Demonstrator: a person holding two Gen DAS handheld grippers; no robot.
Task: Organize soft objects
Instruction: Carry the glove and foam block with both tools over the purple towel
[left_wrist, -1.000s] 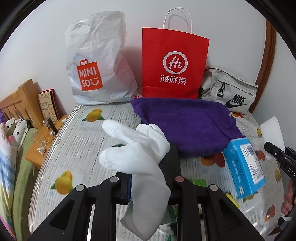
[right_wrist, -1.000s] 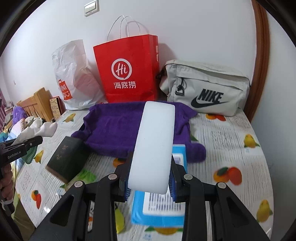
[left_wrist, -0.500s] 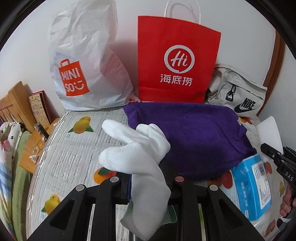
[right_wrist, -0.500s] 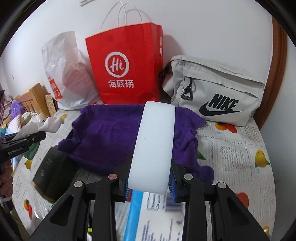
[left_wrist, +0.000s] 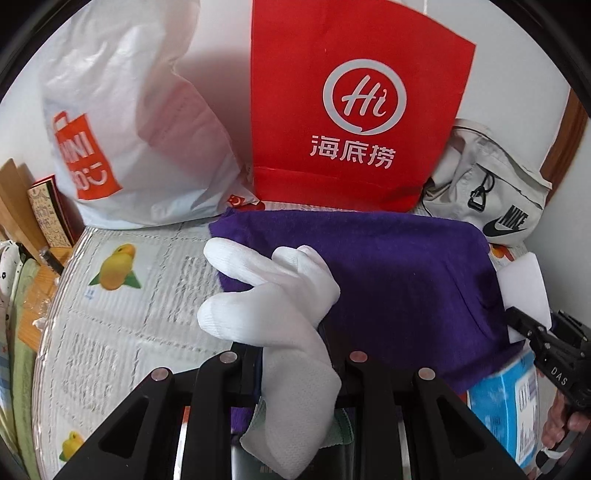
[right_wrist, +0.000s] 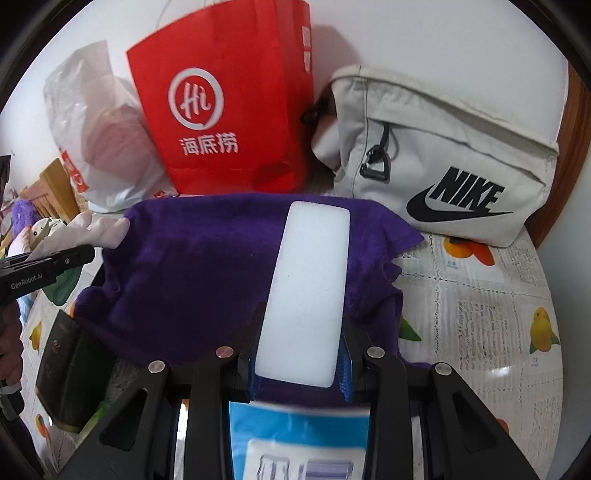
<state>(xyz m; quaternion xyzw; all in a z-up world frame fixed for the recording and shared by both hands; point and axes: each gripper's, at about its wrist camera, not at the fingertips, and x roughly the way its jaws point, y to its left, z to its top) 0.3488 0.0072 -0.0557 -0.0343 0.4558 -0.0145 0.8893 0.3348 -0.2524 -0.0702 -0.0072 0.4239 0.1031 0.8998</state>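
My left gripper (left_wrist: 291, 369) is shut on a pair of white socks (left_wrist: 273, 295) and holds them over the near left edge of a purple towel (left_wrist: 388, 280) spread on the table. My right gripper (right_wrist: 301, 365) is shut on a white sponge block (right_wrist: 306, 291) and holds it above the same purple towel (right_wrist: 192, 273). The sponge (left_wrist: 524, 288) and the right gripper (left_wrist: 546, 347) show at the right of the left wrist view. The socks (right_wrist: 92, 232) and the left gripper (right_wrist: 48, 269) show at the left of the right wrist view.
A white Miniso bag (left_wrist: 122, 122), a red paper bag (left_wrist: 351, 107) and a grey Nike pouch (right_wrist: 443, 158) stand along the back wall. A blue box (right_wrist: 299, 439) and a dark box (right_wrist: 70, 369) lie near the towel's front. The fruit-print tablecloth (left_wrist: 122, 314) covers the table.
Both grippers have moved forward toward the back wall, over the purple towel, each keeping its hold. The bags now look larger and closer.
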